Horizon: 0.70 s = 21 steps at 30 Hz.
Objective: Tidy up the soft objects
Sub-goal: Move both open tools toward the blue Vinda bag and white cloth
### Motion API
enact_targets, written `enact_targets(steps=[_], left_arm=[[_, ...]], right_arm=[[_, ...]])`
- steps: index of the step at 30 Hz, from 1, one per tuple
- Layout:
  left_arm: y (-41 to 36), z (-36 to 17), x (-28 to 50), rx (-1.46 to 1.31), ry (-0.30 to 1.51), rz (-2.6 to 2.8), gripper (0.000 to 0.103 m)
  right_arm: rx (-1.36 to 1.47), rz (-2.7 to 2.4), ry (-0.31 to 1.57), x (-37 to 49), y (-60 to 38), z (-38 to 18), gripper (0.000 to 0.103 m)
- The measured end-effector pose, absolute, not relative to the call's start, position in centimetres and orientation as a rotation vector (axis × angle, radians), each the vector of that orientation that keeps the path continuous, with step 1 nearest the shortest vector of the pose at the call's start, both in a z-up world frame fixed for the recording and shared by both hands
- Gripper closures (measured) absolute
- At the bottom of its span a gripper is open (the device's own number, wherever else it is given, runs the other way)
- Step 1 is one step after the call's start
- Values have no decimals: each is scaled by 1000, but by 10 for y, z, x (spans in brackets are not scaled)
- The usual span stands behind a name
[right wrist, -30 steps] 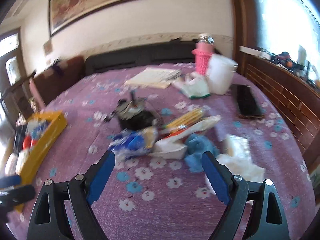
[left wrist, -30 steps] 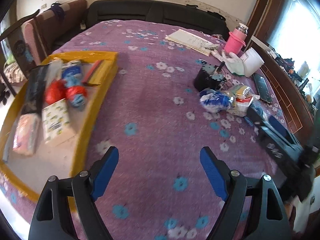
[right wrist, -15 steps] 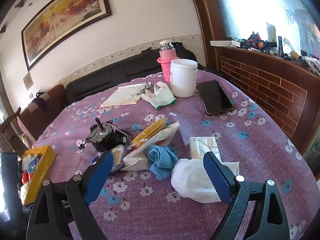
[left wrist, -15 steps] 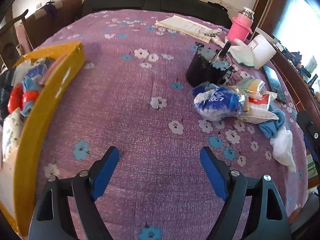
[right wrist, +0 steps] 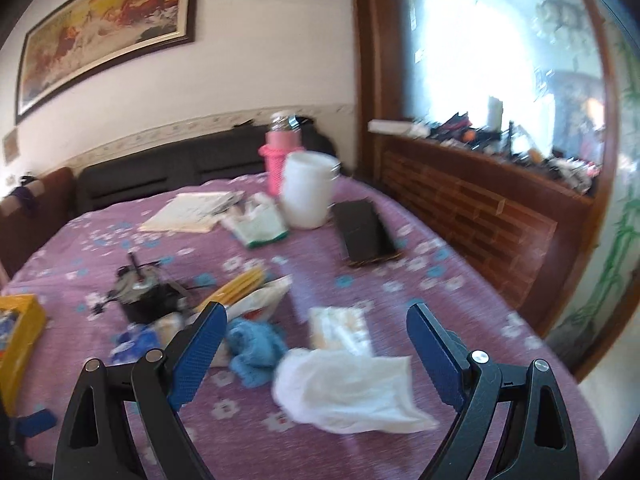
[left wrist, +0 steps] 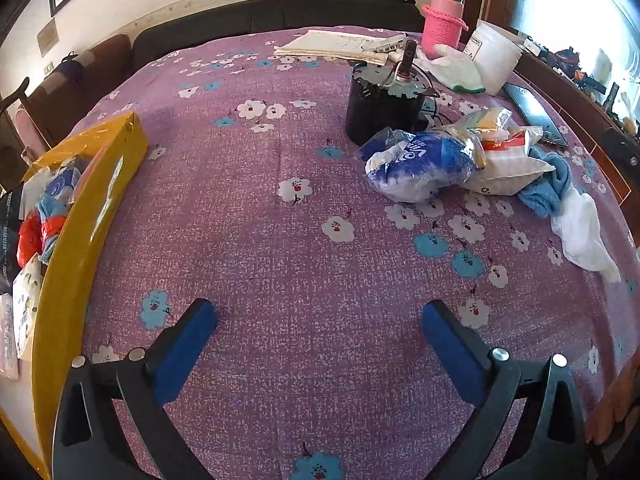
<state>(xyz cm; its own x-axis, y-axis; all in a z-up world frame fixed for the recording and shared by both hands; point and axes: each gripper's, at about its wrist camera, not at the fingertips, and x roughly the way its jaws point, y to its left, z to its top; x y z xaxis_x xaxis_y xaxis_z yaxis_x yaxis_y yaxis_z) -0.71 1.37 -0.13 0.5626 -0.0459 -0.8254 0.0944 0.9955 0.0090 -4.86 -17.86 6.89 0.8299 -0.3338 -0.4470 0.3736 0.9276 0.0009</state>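
Note:
A yellow box [left wrist: 76,216] at the left edge holds several soft packets and a red bundle. On the purple flowered cloth lie a blue-and-white plastic bag [left wrist: 420,168], a blue towel [left wrist: 548,184] [right wrist: 256,344] and a white cloth [left wrist: 580,228] [right wrist: 344,384]. My left gripper [left wrist: 320,316] hangs over bare cloth short of the bag, jaws opening, nothing between them. My right gripper [right wrist: 316,320] stands open above the white cloth and a white tissue packet [right wrist: 340,324], gripping nothing.
A black motor [left wrist: 380,104] stands behind the blue bag, with a yellow-and-white packet [left wrist: 504,148] beside it. Farther back are papers [left wrist: 336,44], a pink bottle [left wrist: 444,20], a white glove [left wrist: 456,68], a white tub [right wrist: 308,188] and a dark phone [right wrist: 364,232]. A brick-patterned ledge [right wrist: 472,204] lines the right side.
My left gripper swung from beside the yellow box toward the pile at the right, sank lower, and its jaws spread wider. The right gripper's view tilted up, off the pile and toward the wall and window.

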Motion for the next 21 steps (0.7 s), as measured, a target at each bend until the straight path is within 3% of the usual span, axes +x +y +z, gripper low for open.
enact_targets(steps=[6,13,21], left_arm=[[14,-1,-7,54,969,-84,0],[15,-1,-8,54,969,-83,0],[14,-2,-5,53,971,-77,0]], right_arm=[[43,-460,396,-57,-177,76,6],[-8,-422,489,-37,-166,63,6],[4,-408,460,-44,-166,65,6]])
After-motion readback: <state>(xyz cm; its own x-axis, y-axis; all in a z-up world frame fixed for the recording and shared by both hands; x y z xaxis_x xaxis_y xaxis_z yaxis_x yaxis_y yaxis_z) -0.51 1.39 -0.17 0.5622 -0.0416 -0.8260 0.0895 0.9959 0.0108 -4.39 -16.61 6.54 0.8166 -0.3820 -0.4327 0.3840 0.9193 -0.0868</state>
